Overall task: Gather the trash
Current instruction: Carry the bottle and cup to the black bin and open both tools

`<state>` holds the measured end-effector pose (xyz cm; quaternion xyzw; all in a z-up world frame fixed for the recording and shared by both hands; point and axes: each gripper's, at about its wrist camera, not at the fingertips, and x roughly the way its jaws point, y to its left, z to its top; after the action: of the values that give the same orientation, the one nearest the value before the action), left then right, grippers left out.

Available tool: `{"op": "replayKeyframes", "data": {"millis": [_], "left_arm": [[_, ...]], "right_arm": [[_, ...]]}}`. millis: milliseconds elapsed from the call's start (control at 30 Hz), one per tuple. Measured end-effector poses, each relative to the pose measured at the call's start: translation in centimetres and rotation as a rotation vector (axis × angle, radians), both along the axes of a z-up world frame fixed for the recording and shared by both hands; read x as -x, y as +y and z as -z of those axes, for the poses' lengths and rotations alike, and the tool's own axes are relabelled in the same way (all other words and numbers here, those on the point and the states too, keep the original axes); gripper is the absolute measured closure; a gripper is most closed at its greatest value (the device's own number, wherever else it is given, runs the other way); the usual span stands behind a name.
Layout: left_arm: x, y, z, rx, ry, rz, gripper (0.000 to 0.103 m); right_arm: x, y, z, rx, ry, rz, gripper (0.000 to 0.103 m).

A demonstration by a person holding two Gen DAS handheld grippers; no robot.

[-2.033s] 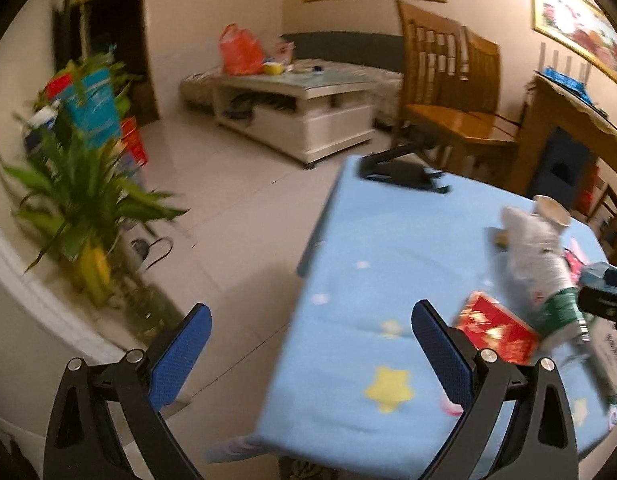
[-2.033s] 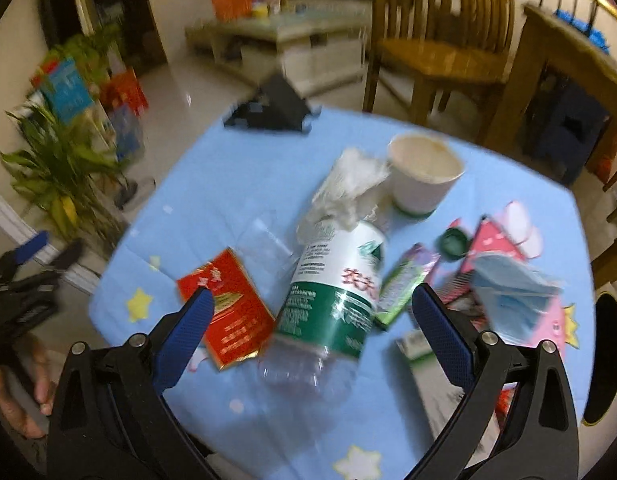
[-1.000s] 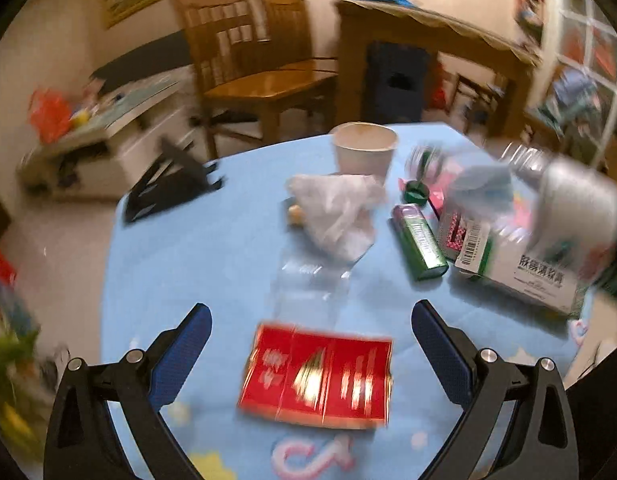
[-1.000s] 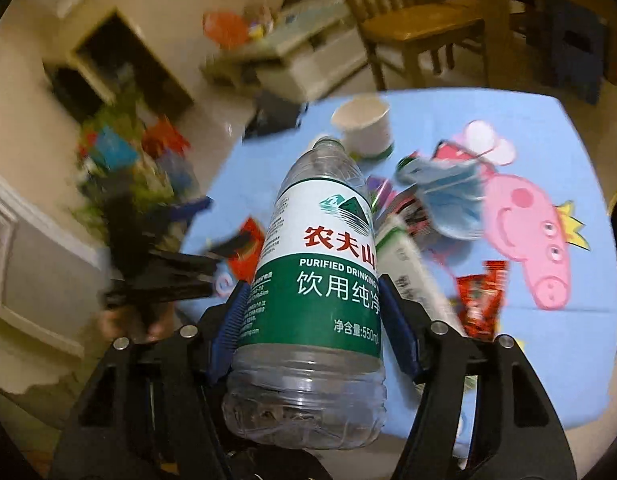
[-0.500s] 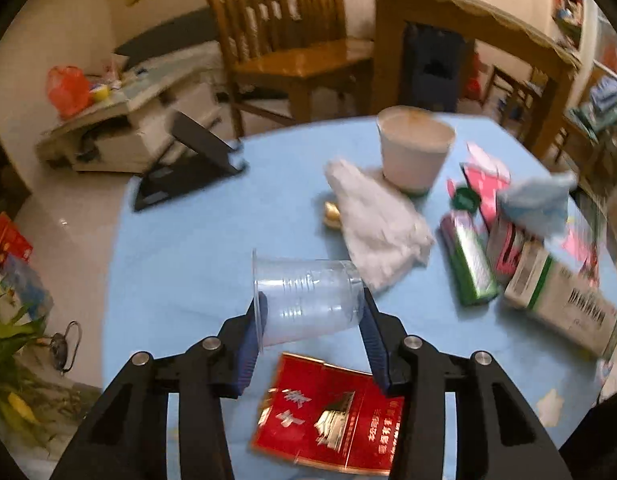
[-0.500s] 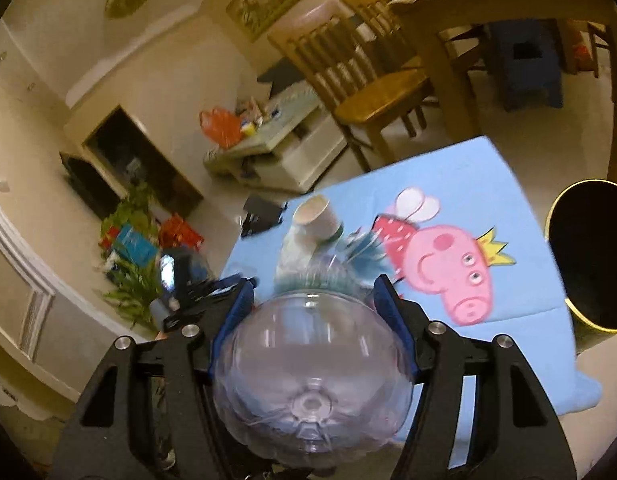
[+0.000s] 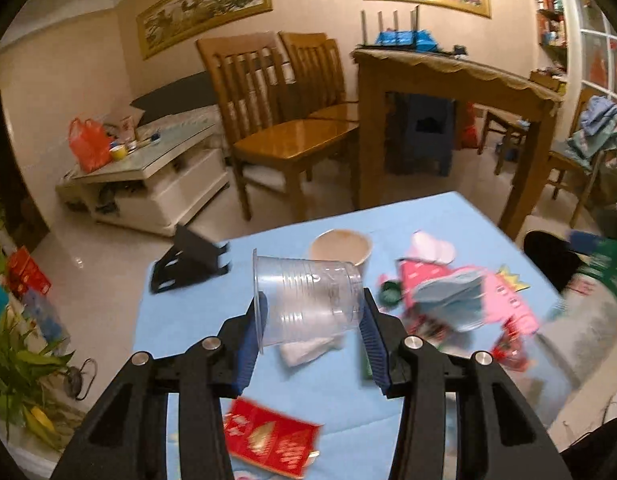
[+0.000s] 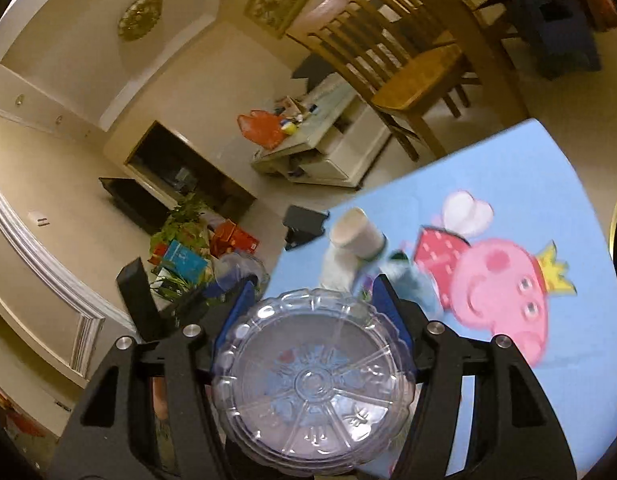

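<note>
Left tongs (image 7: 310, 318) pinch cup (image 7: 306, 304); right tongs (image 8: 310, 320) bottle (image 8: 312, 384).

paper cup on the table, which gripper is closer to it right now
Left. The left gripper, shut on the clear plastic cup, is just in front of the paper cup. The right gripper, shut on the water bottle, is off past the table's right edge.

Black-framed tongs (image 7: 310, 320) with blue ribbed pads (image 7: 248, 332) and silver screws.
</note>
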<state>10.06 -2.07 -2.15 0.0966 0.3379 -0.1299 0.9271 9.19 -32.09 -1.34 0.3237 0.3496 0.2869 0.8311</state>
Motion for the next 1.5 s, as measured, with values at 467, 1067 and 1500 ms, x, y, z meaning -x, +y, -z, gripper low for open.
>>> {"op": "replayKeyframes", "data": {"millis": [467, 1067, 1500], "left_arm": [[3.5, -20.6, 0.0, 0.042, 0.052, 0.451, 0.059], [4.4, -35.4, 5.2, -0.051, 0.16, 0.61, 0.059], [2.2, -41.5, 5.6, -0.078, 0.123, 0.634, 0.024]], "right_arm": [[7.6, -23.2, -1.6, 0.261, -0.023, 0.811, 0.042], [3.8, -28.6, 8.7, 0.312, 0.197, 0.825, 0.004], [11.2, -32.8, 5.3, 0.205, 0.115, 1.047, 0.004]]}}
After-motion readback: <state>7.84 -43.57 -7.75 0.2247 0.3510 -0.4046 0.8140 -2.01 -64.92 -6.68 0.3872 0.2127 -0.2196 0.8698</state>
